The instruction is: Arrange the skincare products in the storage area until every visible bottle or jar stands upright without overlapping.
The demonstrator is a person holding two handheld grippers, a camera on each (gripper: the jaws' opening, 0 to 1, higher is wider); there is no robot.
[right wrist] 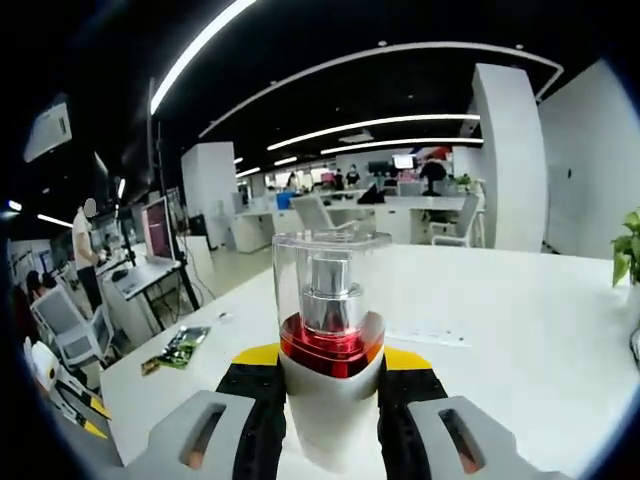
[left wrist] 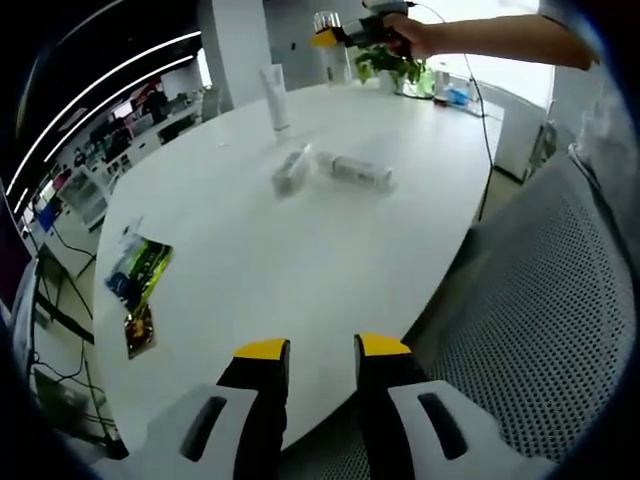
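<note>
Squarely between right gripper [right wrist: 330, 375] jaws: bottle [right wrist: 330, 330].

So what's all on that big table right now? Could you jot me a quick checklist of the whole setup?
Surface: white table, rounded edge.
Job's things: white tube standing upright; two bottles lying flat, close together; clear-capped bottle held up off the table.
Clutter: snack packets near the table's edge.
Grippers: left gripper open, empty; right gripper shut on the clear-capped bottle.
Cables: one cable trailing from the raised hand.
Surroundings: mesh chair, potted plant, open office.
</note>
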